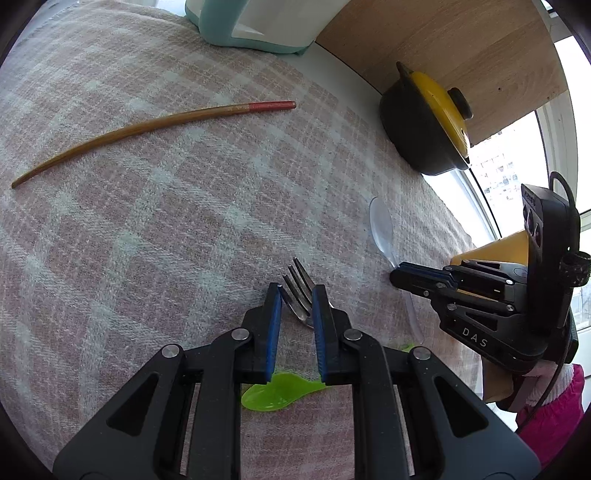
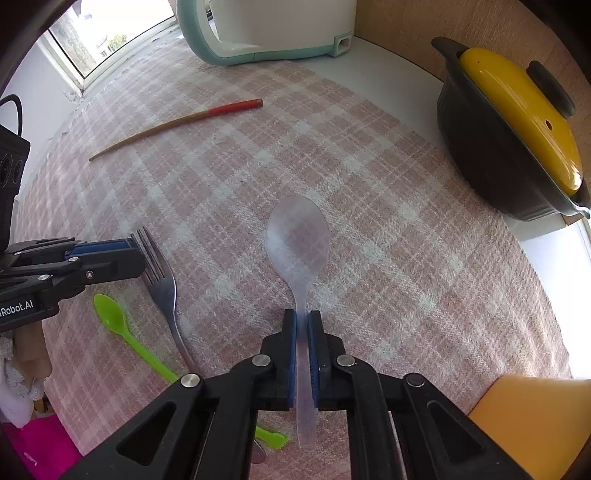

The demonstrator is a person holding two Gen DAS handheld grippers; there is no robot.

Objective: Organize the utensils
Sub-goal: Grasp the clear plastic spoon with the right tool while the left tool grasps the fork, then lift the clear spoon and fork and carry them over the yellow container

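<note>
While the right gripper (image 2: 303,321) clamps its blue pads on the handle of a clear plastic spoon (image 2: 298,240), the spoon's bowl points up the middle of the right wrist view, over the pink and white checked cloth (image 2: 388,258). From the left wrist view the same spoon (image 1: 382,229) shows at the right of the frame, its bowl sticking out past the right gripper (image 1: 397,275), which comes in from the right edge. The left gripper (image 1: 297,295) sits low at the bottom centre of its own view with its jaws apart and nothing pinched between them; the tines of a metal fork (image 1: 300,286) lie in the gap between the fingertips, on the cloth. In the right wrist view the left gripper (image 2: 131,254) reaches in from the left edge, its tips at the head of the fork (image 2: 162,280), though whether they touch it cannot be told. A green plastic spoon (image 2: 122,325) lies just beside the fork, to its lower left, and its bowl (image 1: 273,393) shows below the left jaws at the bottom of the left view. A single wooden chopstick (image 1: 147,129) with a red end lies well apart from these in the upper left. A dark pot with a yellow lid (image 2: 517,136) stands at the upper right, off the cloth, and a white and teal appliance (image 2: 266,33) stands at the top edge.
</note>
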